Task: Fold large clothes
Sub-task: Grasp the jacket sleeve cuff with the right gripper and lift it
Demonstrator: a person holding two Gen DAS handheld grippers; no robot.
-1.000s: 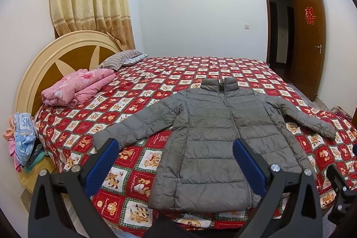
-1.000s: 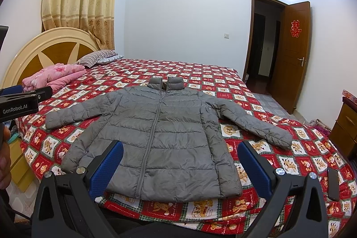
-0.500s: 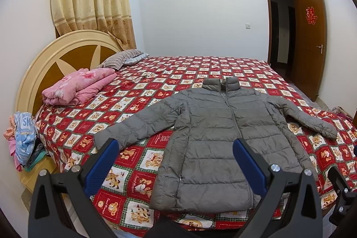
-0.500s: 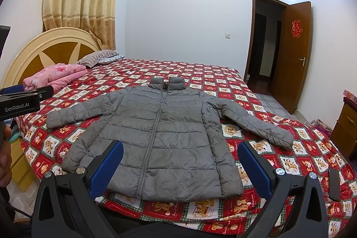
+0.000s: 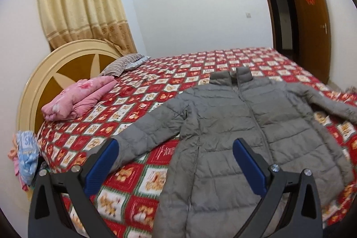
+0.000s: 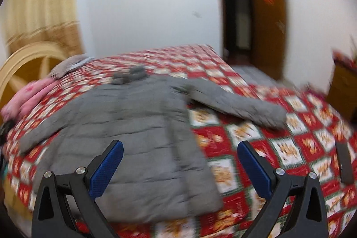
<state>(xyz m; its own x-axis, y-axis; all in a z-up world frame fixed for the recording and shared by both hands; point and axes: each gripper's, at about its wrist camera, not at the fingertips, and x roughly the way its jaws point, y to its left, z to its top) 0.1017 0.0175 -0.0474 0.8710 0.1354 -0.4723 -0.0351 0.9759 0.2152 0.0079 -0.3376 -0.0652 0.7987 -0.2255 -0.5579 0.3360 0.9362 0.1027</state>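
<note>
A grey puffer jacket (image 5: pixel 234 131) (image 6: pixel 133 126) lies flat and zipped on the bed (image 5: pixel 138 108), collar away from me, both sleeves spread out to the sides. My left gripper (image 5: pixel 175 148) is open above the jacket's left sleeve cuff and lower left hem, with nothing between its blue pads. In the blurred right wrist view, my right gripper (image 6: pixel 179 148) is open over the jacket's right side near the hem. The right sleeve (image 6: pixel 241 108) stretches off to the right beyond it.
The red patchwork bedspread (image 6: pixel 267 144) covers the bed. A folded pink quilt (image 5: pixel 78 99) and striped pillow (image 5: pixel 120 66) lie by the round headboard (image 5: pixel 55 64). Clothes hang at the bed's left corner (image 5: pixel 26 155). A dark flat object (image 6: pixel 344 164) lies at right. An open door (image 5: pixel 310 21) stands behind.
Both grippers have moved forward and closer to the bed, so the jacket looms larger. The left one swung toward the left sleeve, the right one toward the right side. Both stay open.
</note>
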